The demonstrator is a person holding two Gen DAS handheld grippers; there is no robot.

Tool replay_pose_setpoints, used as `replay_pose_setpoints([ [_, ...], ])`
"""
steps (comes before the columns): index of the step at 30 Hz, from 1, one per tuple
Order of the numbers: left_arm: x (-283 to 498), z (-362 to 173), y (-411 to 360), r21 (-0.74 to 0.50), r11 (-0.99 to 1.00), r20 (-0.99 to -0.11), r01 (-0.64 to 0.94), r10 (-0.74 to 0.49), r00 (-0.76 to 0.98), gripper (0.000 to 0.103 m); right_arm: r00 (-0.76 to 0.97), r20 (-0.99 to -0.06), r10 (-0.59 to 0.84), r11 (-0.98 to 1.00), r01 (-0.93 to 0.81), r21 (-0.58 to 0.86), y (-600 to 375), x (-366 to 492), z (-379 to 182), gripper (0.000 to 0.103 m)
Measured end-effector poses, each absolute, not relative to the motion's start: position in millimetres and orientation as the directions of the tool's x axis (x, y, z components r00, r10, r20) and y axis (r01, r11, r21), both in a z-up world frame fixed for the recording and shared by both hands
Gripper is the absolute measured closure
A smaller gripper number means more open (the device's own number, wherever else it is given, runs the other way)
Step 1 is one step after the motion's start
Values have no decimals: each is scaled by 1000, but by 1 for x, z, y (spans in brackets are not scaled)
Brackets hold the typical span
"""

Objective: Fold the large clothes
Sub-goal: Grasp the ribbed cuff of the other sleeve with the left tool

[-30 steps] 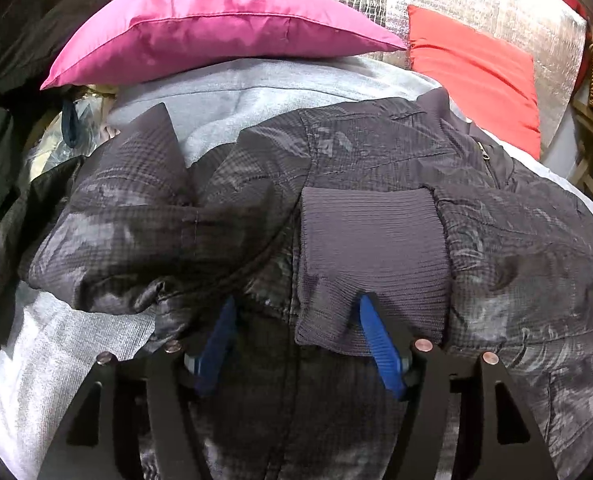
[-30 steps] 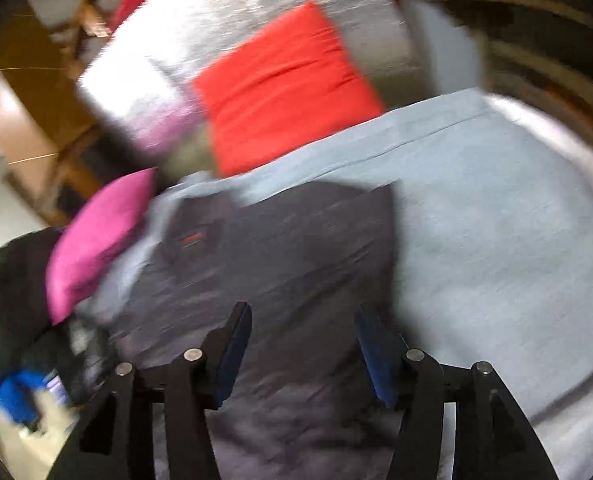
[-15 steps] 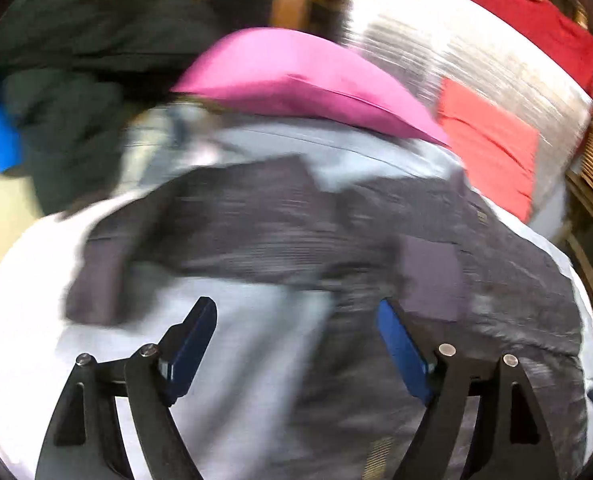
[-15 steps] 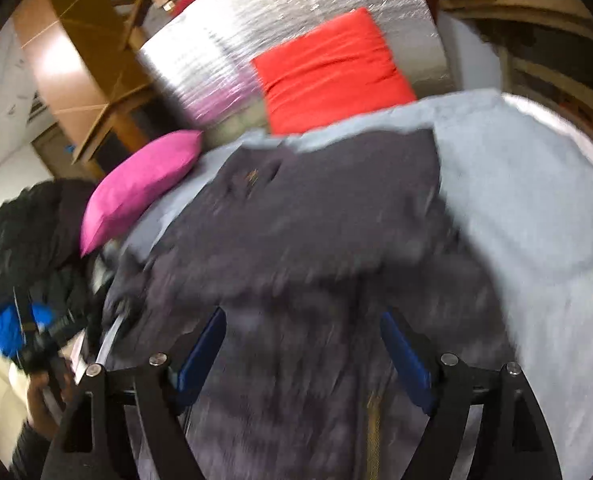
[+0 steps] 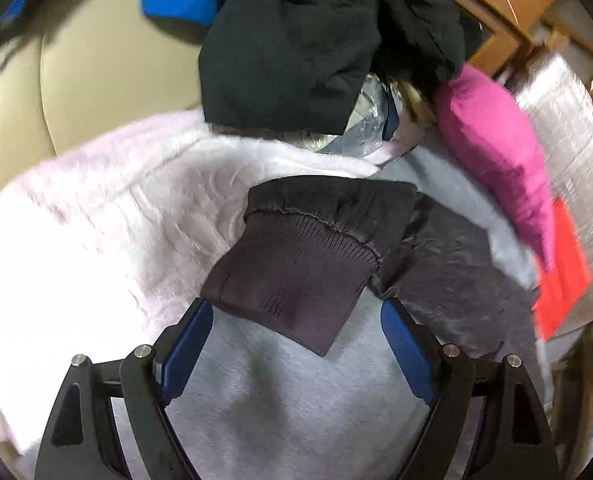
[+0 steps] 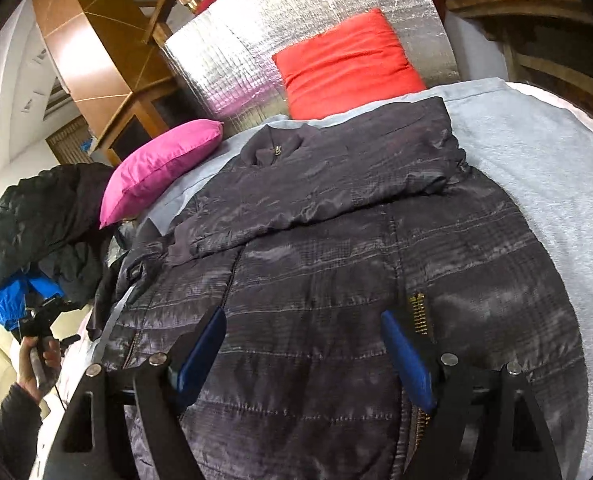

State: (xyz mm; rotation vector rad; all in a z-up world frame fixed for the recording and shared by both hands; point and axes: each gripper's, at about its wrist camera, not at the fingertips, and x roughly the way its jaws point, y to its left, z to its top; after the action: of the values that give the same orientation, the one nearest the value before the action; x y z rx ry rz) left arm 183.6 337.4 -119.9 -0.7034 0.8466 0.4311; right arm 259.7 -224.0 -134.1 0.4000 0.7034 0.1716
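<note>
A: Left wrist view first: our left gripper has its jaws spread wide and holds nothing. Just ahead of the blue fingertips lies the ribbed knit cuff of the jacket's sleeve, flat on the grey blanket. Beyond it we see a black garment pile and the pink cushion.

B: And our right gripper is the same, jaws apart and empty, hovering low over the dark quilted jacket near its lower front and the brass pocket zipper.

A: So how far along are we?

B: Early, we'd judge. One sleeve already lies folded across the chest. The other, at the left gripper, looks not yet folded in, and the body isn't doubled over.

A: Our left hand shows at the bed's edge, gripping its tool handle, pointed toward that cuff.

B: Past the collar, the red cushion leans on the silver foil panel.
</note>
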Motion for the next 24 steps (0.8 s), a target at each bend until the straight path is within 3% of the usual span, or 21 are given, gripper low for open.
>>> replay_pose_setpoints([
  [6,223,-107,299,-16,837,-844,-547,282,456,17,755,-573,319,891,-34,452,-231,259,-141,21],
  [12,262,-129,281,231,855,-845,-465,413,340,20,757,-558,341,884,-56,465,-231,257,-140,21],
  [14,270,-142,284,291,840,-847,-458,449,284,51,755,-557,346,883,-61,465,-231,257,-140,21],
  [15,274,-148,287,285,844,-863,-454,432,262,77,754,-558,347,883,-61,466,-230,257,-140,21],
  [16,276,-154,294,264,847,-886,-461,402,231,88,755,-557,346,882,-60,467,-231,256,-140,21],
  [20,275,-138,298,235,847,-881,-477,393,264,90,757,-553,348,878,-57,475,-232,257,-140,21],
  [24,265,-83,288,105,891,-877,-442,293,381,90,756,-551,352,871,-50,488,-234,258,-140,21],
])
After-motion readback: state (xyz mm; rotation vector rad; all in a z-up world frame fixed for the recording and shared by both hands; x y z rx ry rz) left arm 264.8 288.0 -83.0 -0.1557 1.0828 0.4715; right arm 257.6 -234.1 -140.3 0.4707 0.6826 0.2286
